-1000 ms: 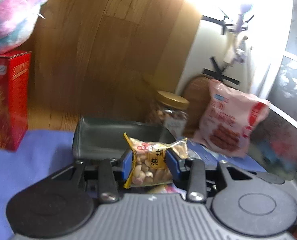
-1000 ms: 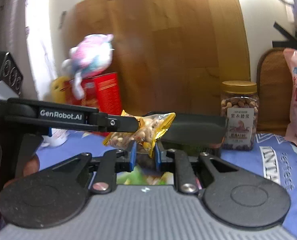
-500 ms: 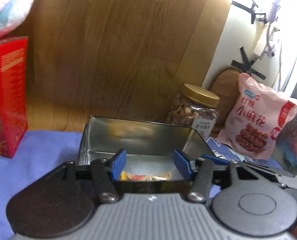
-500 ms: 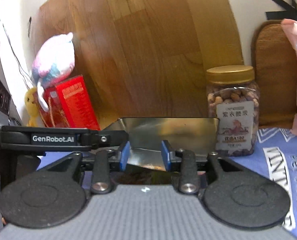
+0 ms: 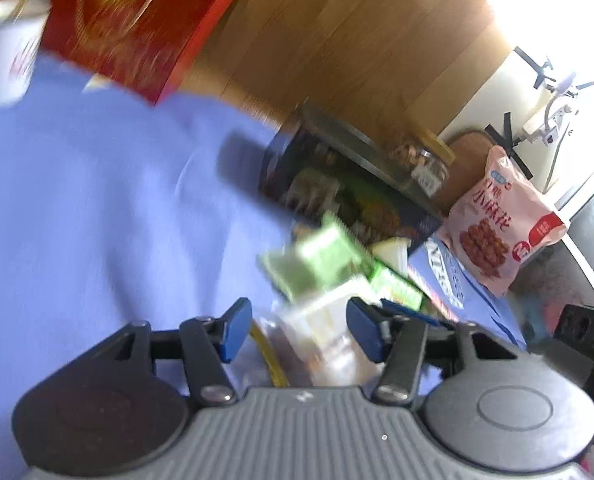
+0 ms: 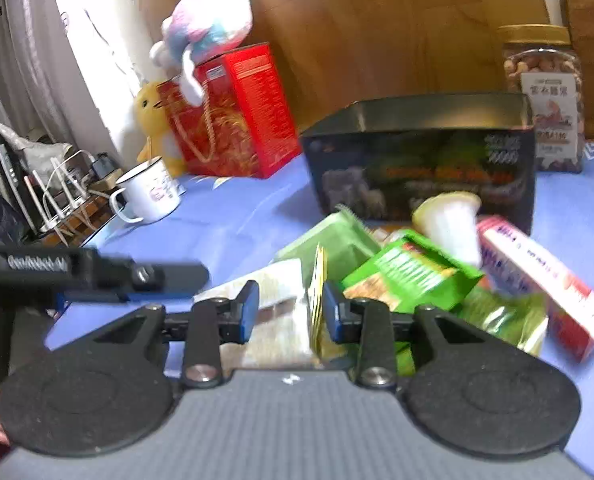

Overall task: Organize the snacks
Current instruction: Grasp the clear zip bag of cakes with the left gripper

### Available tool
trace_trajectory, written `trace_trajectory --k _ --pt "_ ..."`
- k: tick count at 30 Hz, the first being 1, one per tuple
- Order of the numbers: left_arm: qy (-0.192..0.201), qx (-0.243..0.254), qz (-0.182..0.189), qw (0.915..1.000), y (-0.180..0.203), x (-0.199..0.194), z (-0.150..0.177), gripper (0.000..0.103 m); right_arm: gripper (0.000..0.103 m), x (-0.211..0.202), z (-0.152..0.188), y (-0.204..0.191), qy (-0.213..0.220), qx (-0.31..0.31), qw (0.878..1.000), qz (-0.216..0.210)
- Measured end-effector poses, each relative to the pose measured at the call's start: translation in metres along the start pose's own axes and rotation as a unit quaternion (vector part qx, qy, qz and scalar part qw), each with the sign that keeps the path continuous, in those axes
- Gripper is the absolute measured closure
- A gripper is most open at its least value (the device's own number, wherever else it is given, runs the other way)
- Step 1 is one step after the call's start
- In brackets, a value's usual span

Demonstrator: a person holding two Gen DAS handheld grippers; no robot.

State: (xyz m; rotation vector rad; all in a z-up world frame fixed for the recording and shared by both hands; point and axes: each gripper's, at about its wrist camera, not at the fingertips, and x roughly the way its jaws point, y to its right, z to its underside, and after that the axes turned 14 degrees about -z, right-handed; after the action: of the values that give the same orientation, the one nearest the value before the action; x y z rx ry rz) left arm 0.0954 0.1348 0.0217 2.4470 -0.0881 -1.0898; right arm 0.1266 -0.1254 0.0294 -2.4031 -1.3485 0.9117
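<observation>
Plainly most sorting remains: both grippers, left (image 5: 299, 330) and right (image 6: 291, 310), hover with jaws apart and hold nothing, above the snack pile (image 6: 413, 276) heaped on the blue cloth (image 5: 97, 208) just before the tin (image 6: 421, 164), whose inside is hidden.

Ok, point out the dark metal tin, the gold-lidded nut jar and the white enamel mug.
Dark metal tin (image 6: 421, 176), right wrist view, on its printed front wall.
Gold-lidded nut jar (image 6: 545, 92), right wrist view, on its label.
White enamel mug (image 6: 149, 192), right wrist view, on its side.
</observation>
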Motion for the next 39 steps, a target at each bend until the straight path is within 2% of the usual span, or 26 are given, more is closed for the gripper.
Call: trace_trajectory --k 3,7,11,15,18,22,24,26,28,30,33,39 --pt "-0.015 0.0 0.006 0.9999 -0.003 -0.001 0.014 0.056 0.067 -0.006 0.014 -0.014 -0.006 0.007 1.0 -0.008" --pt "-0.015 0.013 0.005 0.9998 -0.002 -0.011 0.034 0.056 0.066 -0.024 0.043 -0.027 -0.012 0.021 1.0 -0.018" --pt "-0.018 0.037 0.014 0.9991 0.008 -0.022 0.055 0.055 0.063 -0.046 0.064 -0.039 0.002 0.027 0.999 -0.019" --pt "-0.02 0.062 0.021 0.9977 0.024 -0.028 0.072 0.051 0.061 -0.064 0.084 -0.045 0.006 0.038 0.999 -0.013" --pt "-0.023 0.084 0.028 0.9958 0.04 -0.027 0.082 0.05 0.06 -0.076 0.095 -0.054 0.002 0.018 1.0 0.004" --pt "-0.038 0.117 0.052 0.991 0.067 -0.021 0.092 0.048 0.042 -0.093 0.105 -0.062 0.017 -0.017 0.999 0.048" --pt "-0.043 0.139 0.059 0.9876 0.081 -0.018 0.097 0.046 0.041 -0.102 0.11 -0.058 0.027 -0.022 0.996 0.076" --pt "-0.046 0.153 0.062 0.9852 0.091 -0.016 0.099 0.04 0.041 -0.112 0.116 -0.052 0.035 -0.018 0.995 0.096" --pt "-0.049 0.152 0.063 0.9852 0.093 -0.015 0.098 0.035 0.041 -0.119 0.119 -0.047 0.042 -0.013 0.993 0.112" --pt "-0.051 0.148 0.061 0.9858 0.091 -0.015 0.096 0.035 0.04 -0.125 0.122 -0.042 0.048 -0.013 0.991 0.124" --pt "-0.058 0.142 0.062 0.9862 0.087 -0.017 0.095 0.037 0.04 -0.129 0.126 -0.036 0.047 -0.014 0.99 0.133" --pt "-0.06 0.165 0.055 0.983 0.092 -0.019 0.098 0.038 0.04 -0.118 0.128 -0.039 0.036 -0.049 0.991 0.12"
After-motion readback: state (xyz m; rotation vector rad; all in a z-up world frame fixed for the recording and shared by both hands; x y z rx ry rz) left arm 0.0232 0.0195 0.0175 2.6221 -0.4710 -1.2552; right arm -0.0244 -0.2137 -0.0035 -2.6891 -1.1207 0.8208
